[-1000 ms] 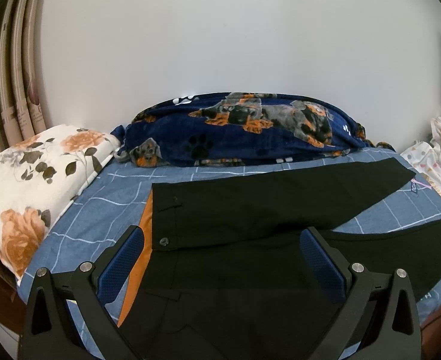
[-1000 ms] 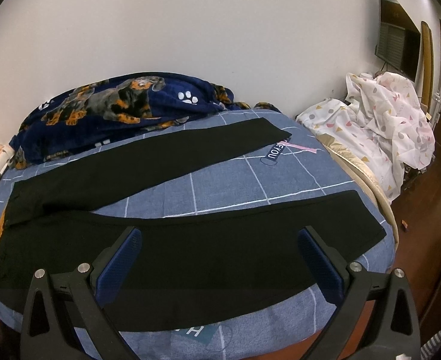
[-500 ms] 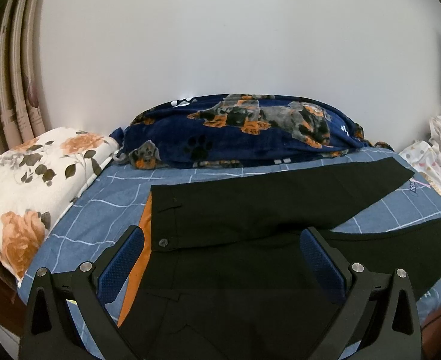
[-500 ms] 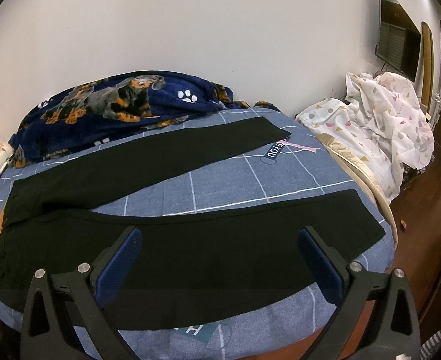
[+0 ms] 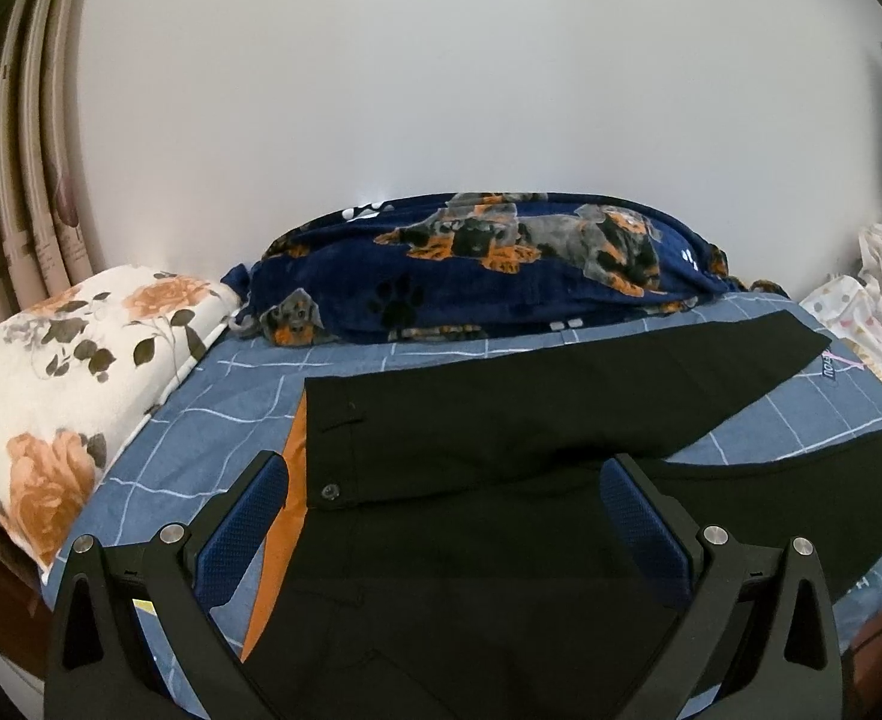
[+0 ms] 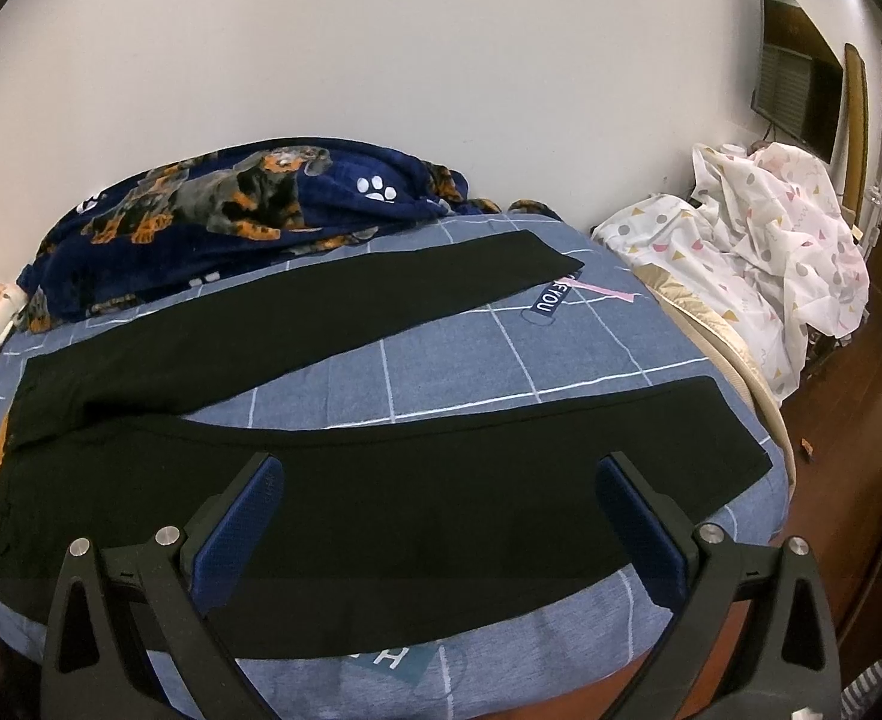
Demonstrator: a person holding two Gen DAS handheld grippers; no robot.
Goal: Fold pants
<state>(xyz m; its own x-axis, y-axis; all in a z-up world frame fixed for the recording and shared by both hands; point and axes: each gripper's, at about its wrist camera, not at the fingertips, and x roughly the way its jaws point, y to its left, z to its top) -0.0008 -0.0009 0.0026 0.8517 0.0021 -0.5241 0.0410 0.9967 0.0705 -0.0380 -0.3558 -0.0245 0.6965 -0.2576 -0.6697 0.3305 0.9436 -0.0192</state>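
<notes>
"YOU" on bedsheet

left gripper — black angular frame | blue dimpled pads | silver round screws || right gripper — same black frame | blue pads | silver screws

Both my feeds are lit by soft, even indoor light, and the plain white wall reads bright with a small glare spot just above the navy dog-print fleece blanket. The black fabric pants swallow detail, almost featureless. Fisheye bending curves the edges and the corners vignette to black. Focus looks sharp centrally; I see no motion blur.
</notes>
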